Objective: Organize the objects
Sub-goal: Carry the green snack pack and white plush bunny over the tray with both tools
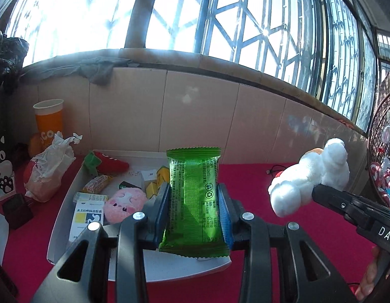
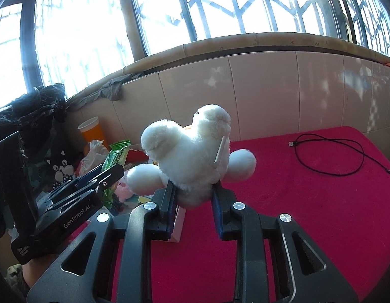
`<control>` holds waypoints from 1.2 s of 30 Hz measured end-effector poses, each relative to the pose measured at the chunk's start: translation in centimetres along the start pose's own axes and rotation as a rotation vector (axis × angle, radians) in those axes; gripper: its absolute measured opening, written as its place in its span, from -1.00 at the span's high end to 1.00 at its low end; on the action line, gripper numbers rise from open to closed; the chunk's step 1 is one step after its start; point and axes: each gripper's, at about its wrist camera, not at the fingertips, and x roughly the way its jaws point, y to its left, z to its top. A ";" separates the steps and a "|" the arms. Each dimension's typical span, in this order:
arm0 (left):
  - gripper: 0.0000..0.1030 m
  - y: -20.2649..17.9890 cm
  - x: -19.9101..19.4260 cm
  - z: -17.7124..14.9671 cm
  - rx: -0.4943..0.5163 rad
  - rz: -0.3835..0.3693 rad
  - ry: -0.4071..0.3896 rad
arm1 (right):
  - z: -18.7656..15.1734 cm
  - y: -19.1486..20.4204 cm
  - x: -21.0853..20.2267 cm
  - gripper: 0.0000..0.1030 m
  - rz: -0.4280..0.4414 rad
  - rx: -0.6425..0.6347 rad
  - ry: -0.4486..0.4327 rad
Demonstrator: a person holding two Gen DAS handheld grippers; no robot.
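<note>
My left gripper (image 1: 193, 202) is shut on a green snack packet (image 1: 195, 199) and holds it upright above a white tray (image 1: 61, 217). The tray holds a pink plush (image 1: 124, 203), a red strawberry plush (image 1: 106, 162), medicine boxes (image 1: 87, 217) and small yellow packs (image 1: 158, 179). My right gripper (image 2: 193, 197) is shut on a white plush toy (image 2: 192, 151) and holds it above the red tablecloth (image 2: 308, 214). The white plush also shows at the right of the left wrist view (image 1: 308, 176). The green packet and left gripper show at the left of the right wrist view (image 2: 116, 156).
An orange paper cup (image 1: 50, 118) and a crumpled plastic bag (image 1: 48, 166) stand left of the tray. A black cable (image 2: 331, 151) lies on the cloth at the far right. A tiled wall (image 1: 195, 113) runs behind. A fan grille (image 1: 381, 156) stands at the right.
</note>
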 end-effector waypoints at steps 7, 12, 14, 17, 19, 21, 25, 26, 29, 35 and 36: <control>0.30 2.4 0.0 0.4 -0.041 0.020 -0.006 | 0.3 2.7 1.5 0.54 0.026 -0.053 0.021; 0.30 4.7 0.2 0.9 -0.070 0.052 -0.013 | 0.9 4.5 3.4 0.54 0.046 -0.081 0.044; 0.30 5.7 0.4 1.2 -0.077 0.071 -0.016 | 1.3 5.1 4.1 0.54 0.051 -0.093 0.048; 0.30 7.4 1.0 2.1 -0.086 0.106 -0.021 | 1.8 6.0 5.1 0.54 0.057 -0.109 0.060; 0.30 8.5 1.7 2.9 -0.101 0.116 -0.012 | 2.1 6.6 5.9 0.54 0.061 -0.119 0.071; 0.30 9.4 2.5 3.7 -0.113 0.122 -0.003 | 2.3 7.2 6.7 0.54 0.064 -0.133 0.080; 0.30 10.3 4.4 5.1 -0.087 0.148 0.010 | 2.9 8.4 8.4 0.54 0.063 -0.166 0.098; 0.30 10.5 5.0 5.4 -0.087 0.149 0.021 | 3.1 8.7 8.8 0.54 0.065 -0.176 0.105; 0.30 11.0 6.8 6.1 -0.067 0.168 0.054 | 3.1 9.6 9.8 0.54 0.072 -0.201 0.129; 0.30 11.2 9.1 6.2 -0.003 0.206 0.097 | 0.9 10.9 11.6 0.54 0.086 -0.240 0.193; 0.30 11.2 9.4 6.1 0.002 0.209 0.103 | 0.6 11.1 12.0 0.54 0.088 -0.244 0.205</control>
